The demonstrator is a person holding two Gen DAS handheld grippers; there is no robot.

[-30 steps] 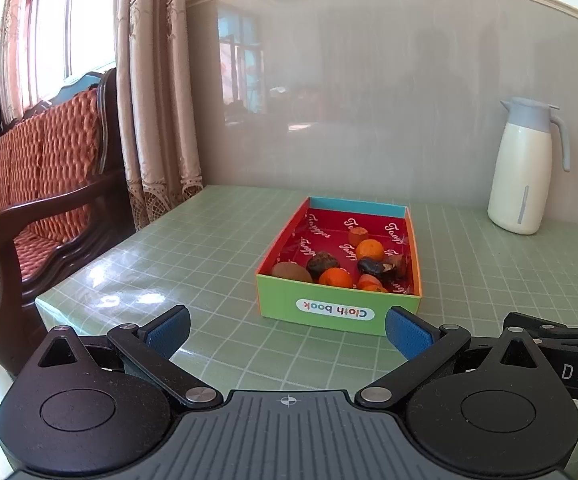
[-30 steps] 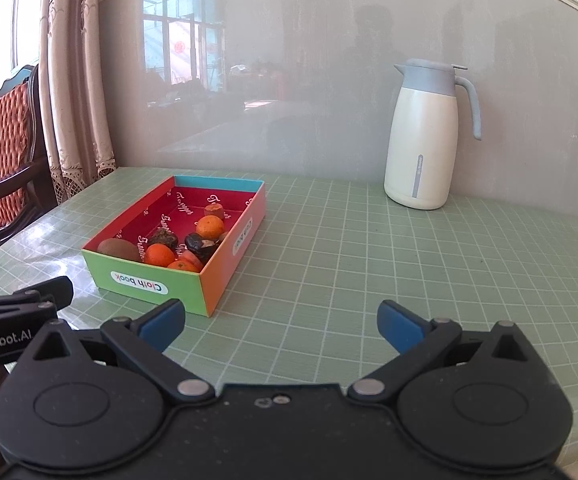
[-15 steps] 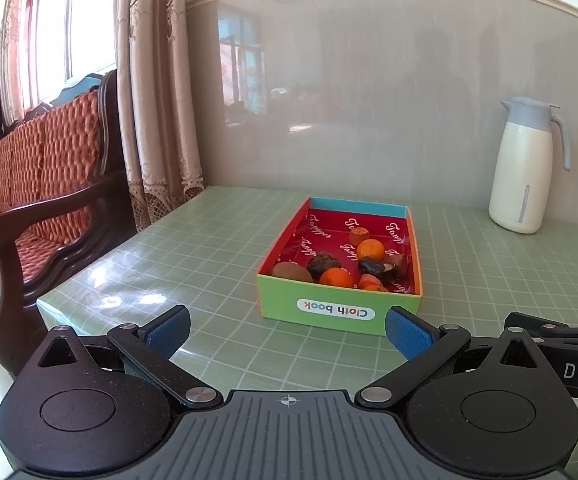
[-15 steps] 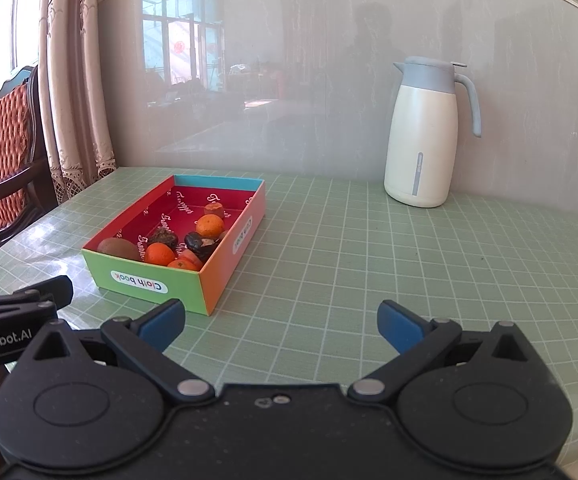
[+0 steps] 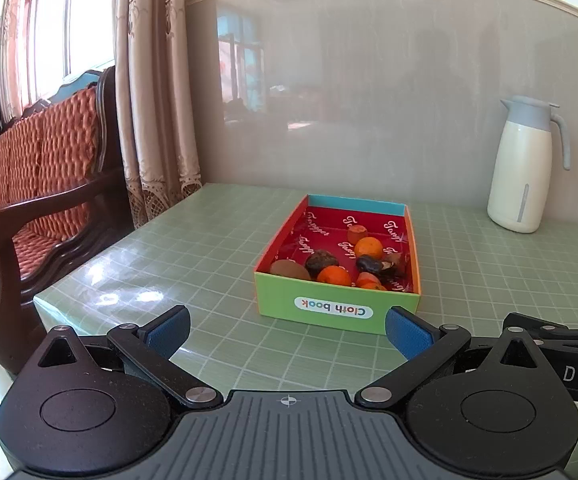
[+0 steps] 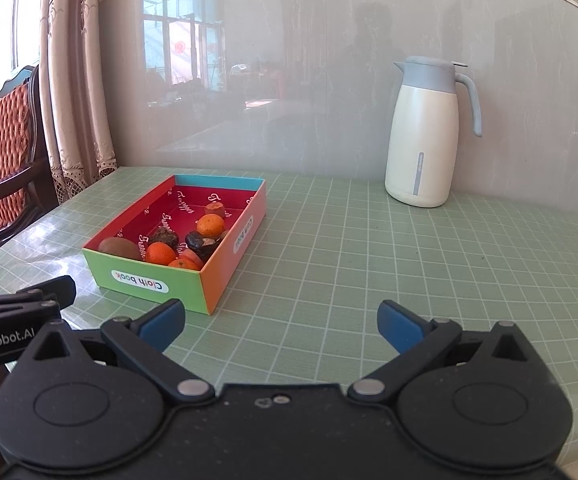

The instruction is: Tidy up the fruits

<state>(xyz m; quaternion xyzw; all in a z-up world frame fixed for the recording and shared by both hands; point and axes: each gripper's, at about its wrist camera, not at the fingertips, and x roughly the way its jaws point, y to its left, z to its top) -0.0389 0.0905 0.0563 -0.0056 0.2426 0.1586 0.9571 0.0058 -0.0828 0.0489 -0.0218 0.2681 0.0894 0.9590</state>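
Note:
A colourful cardboard box (image 5: 337,314) marked "Cloth book" sits on the green checked table; it also shows in the right wrist view (image 6: 225,266). Inside lie several fruits: oranges (image 5: 368,248) (image 6: 210,226), a brown kiwi (image 5: 289,270) (image 6: 118,247) and dark pieces (image 5: 321,260). My left gripper (image 5: 287,330) is open and empty, held just in front of the box's near wall. My right gripper (image 6: 281,322) is open and empty, to the right of the box's near corner. Each gripper shows at the edge of the other's view.
A white thermos jug with a grey-blue lid (image 5: 523,168) (image 6: 425,136) stands at the back right by the wall. A wooden sofa with red cushions (image 5: 37,184) and curtains (image 5: 149,100) are left of the table edge (image 5: 37,304).

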